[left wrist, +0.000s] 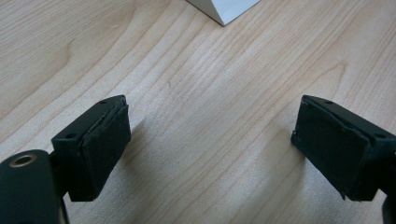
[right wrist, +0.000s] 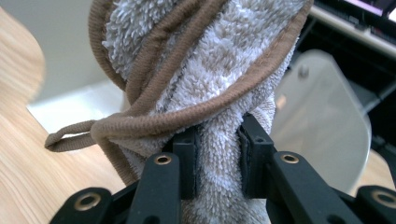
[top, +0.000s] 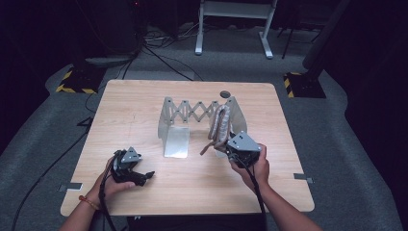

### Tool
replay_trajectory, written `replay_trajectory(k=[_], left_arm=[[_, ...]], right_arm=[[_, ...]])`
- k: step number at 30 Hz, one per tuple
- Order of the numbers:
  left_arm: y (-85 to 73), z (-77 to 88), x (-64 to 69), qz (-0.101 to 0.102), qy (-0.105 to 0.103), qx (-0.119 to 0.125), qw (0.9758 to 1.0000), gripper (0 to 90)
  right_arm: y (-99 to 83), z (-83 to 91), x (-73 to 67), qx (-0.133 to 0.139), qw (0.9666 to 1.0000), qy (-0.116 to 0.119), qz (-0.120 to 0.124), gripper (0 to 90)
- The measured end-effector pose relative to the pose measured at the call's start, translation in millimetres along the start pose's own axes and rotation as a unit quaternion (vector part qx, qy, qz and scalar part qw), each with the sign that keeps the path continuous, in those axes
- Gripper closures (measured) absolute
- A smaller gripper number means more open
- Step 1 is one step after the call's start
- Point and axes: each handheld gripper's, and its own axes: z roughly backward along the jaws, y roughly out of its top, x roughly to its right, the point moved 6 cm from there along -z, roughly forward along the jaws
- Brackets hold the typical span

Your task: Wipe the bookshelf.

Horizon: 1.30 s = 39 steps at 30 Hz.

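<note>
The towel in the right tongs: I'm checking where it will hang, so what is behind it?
Behind the towel stands the rack's grey end plate, with the wooden table left. The towel covers the rack's folding lattice in the right gripper view.

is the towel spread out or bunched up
Bunched up: the towel hangs in folds with its brown trim doubled over, pinched in the right claw beside the metal rack.

The towel [right wrist: 219,70] is grey looped terry cloth, fluffy and rough, edged with a ribbed brown fabric binding. The counter [top: 144,115] is pale wood with a fine grain, smooth and matt. The rack [top: 175,120] looks like brushed metal with a dull sheen. The right gripper [right wrist: 217,158] is matt black plastic with soft-looking pads [right wrist: 187,163].
</note>
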Motion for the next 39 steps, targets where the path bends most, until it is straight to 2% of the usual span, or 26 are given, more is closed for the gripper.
replay_trajectory(k=[7,10,13,17,22,29,31,34,39], left_arm=[[0.4,-0.4,-0.3,-0.001,0.001,0.000,1.0000,11.2],[0.4,-0.4,-0.3,0.000,0.001,0.000,1.0000,11.2],[0.4,-0.3,-0.2,0.000,0.000,-0.001,1.0000,11.3],[0.4,-0.3,-0.2,-0.001,0.000,-0.001,1.0000,11.3],[0.4,-0.4,-0.3,0.000,0.001,0.000,1.0000,11.3],[0.4,-0.4,-0.3,-0.001,0.001,0.000,1.0000,11.3],[0.4,-0.4,-0.4,-0.001,0.001,0.000,1.0000,11.3],[0.4,-0.4,-0.4,-0.002,0.000,0.000,1.0000,11.3],[0.3,-0.3,-0.3,0.000,0.001,0.000,1.0000,11.3]], right_arm=[[38.5,6.6,-12.8,0.041,0.9990,0.019,0.002,72.6],[47.0,0.2,-23.7,0.038,0.9988,0.031,0.008,72.6],[47.4,-14.7,-34.9,0.026,0.9989,0.028,0.027,72.6],[34.4,-41.6,-40.8,-0.003,0.9994,0.020,0.028,72.6],[5.5,-67.8,-47.3,-0.047,0.9983,0.018,0.031,72.6],[-41.3,-96.7,-64.9,-0.110,0.9926,0.042,0.033,72.6],[-42.9,-98.9,-66.2,-0.109,0.9926,0.044,0.032,72.6],[-34.4,-97.2,-66.5,-0.093,0.9941,0.044,0.033,72.6],[-2.4,-84.4,-57.0,-0.043,0.9984,0.030,0.021,72.5]])
